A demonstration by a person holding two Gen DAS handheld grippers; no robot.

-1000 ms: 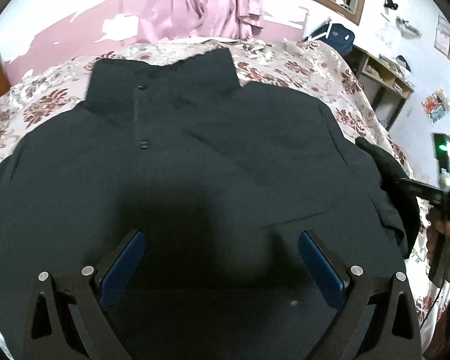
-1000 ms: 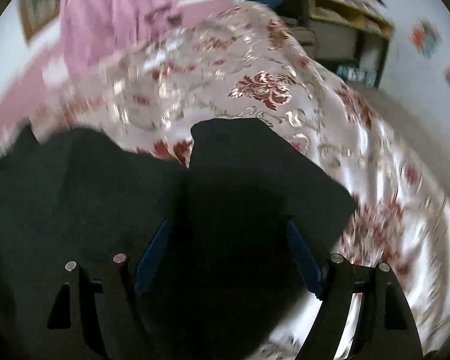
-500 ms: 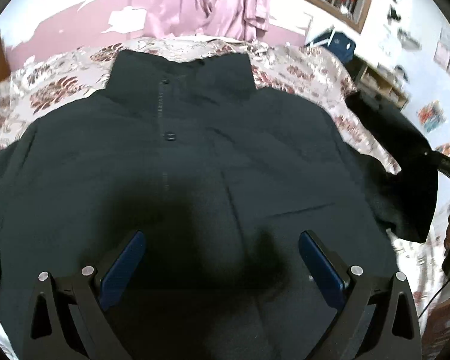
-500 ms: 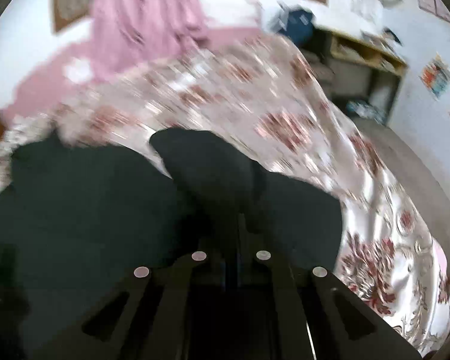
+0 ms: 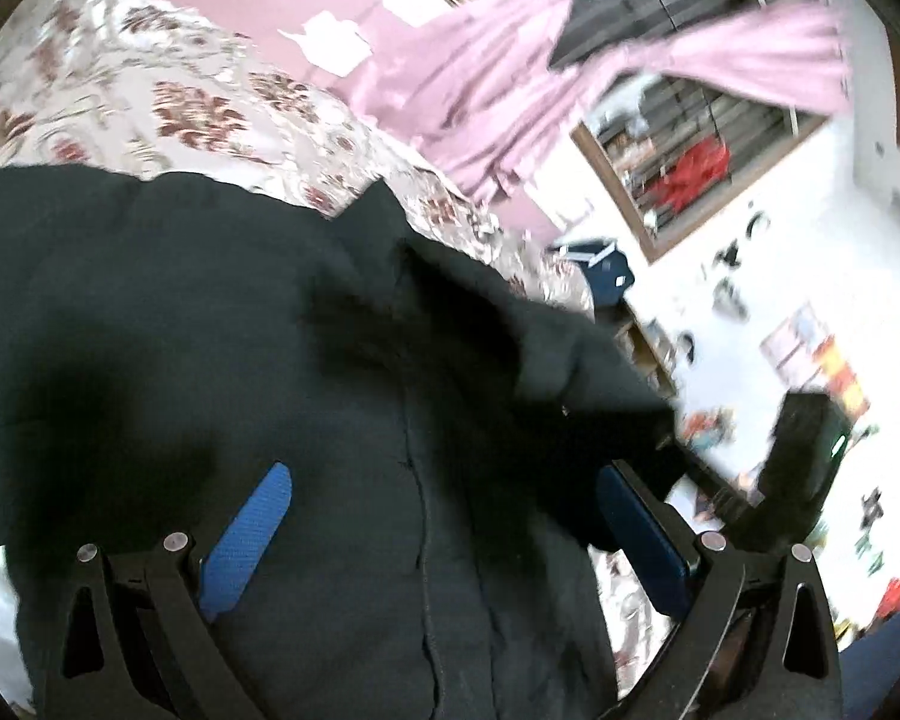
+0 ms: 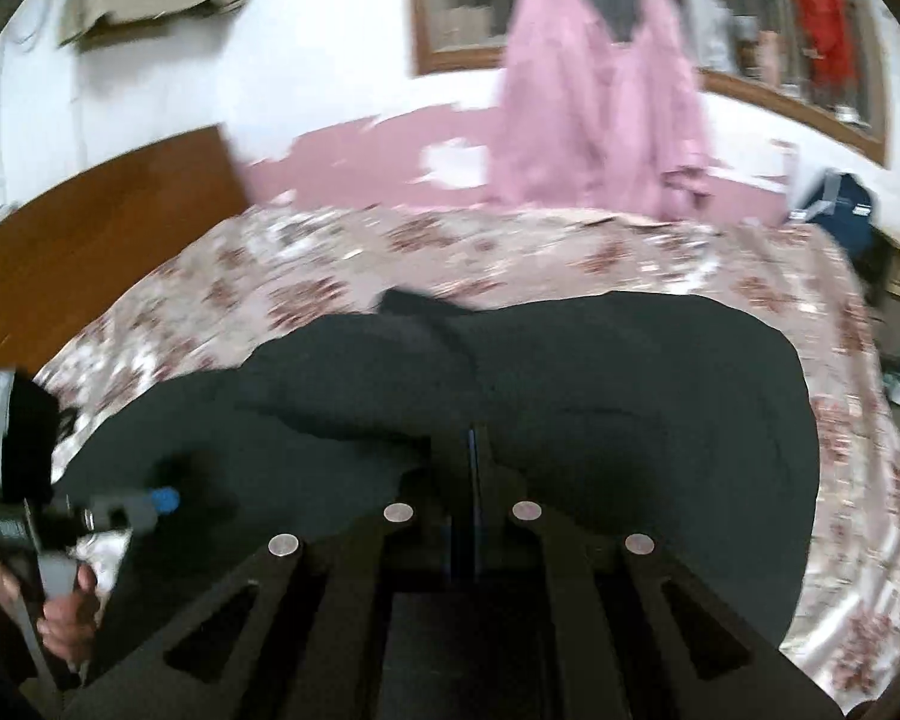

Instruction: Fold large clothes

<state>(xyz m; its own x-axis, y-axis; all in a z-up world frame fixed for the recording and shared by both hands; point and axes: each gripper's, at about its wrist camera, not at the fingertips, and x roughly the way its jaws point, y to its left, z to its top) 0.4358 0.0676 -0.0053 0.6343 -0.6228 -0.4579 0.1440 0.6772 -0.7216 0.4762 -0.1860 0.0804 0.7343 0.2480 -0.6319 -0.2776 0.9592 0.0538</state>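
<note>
A large black jacket (image 5: 210, 324) lies spread on the floral bedspread (image 5: 168, 102). My left gripper (image 5: 444, 516) is open, its blue pads wide apart just above the jacket's body, holding nothing. My right gripper (image 6: 473, 450) is shut on the jacket's sleeve (image 6: 600, 372) and holds it lifted and folded over the jacket's body. The lifted sleeve also shows in the left wrist view (image 5: 546, 348), with the right gripper's body (image 5: 804, 456) at the far right. The left gripper also shows in the right wrist view (image 6: 132, 507), low at the left.
The bed's floral cover (image 6: 390, 252) reaches to a pink and white wall with a pink curtain (image 6: 600, 120). A wooden headboard (image 6: 90, 240) stands at the left. A dark blue bag (image 6: 840, 216) and shelves stand past the bed's right side.
My right gripper has carried the sleeve up and leftwards over the jacket's body. My left gripper has turned to the right and stays open.
</note>
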